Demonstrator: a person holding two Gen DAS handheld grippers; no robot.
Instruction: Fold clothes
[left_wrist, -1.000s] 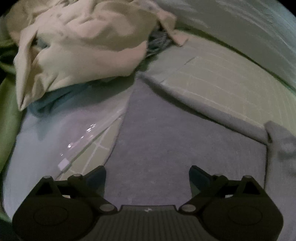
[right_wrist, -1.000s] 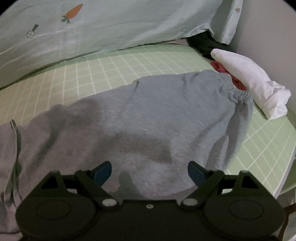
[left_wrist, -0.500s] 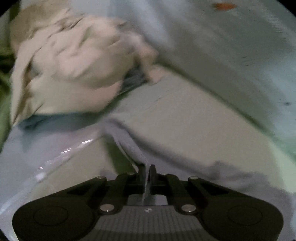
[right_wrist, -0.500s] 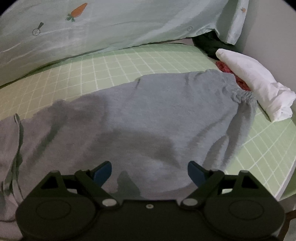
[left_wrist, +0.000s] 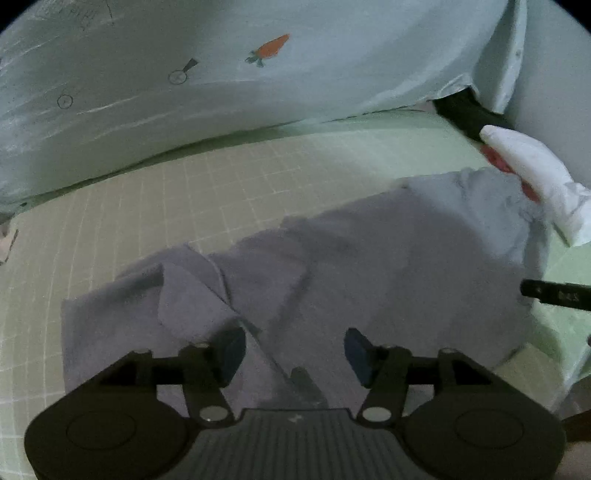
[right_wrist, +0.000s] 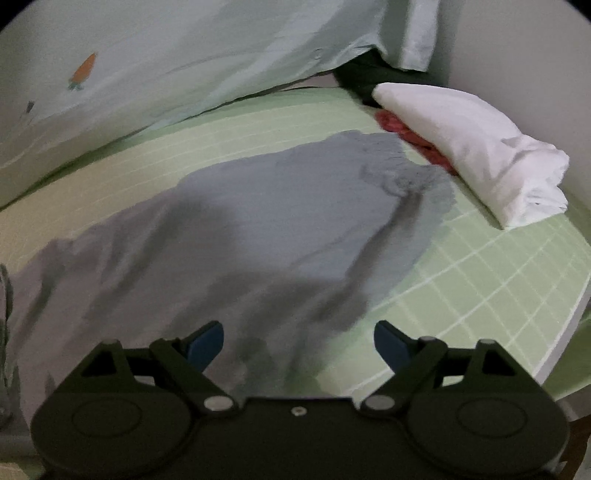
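A grey garment of soft knit lies spread on the bed ahead of both pairs of jaws. Its left end is folded over onto itself just before the left jaws. Its gathered elastic end lies far ahead of the right jaws, wrinkled.

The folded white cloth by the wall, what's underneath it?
A red garment pokes out from under the folded white cloth, on the green checked sheet. How much red fabric lies beneath is covered.

One grey garment, one white bundle, perhaps one red item.
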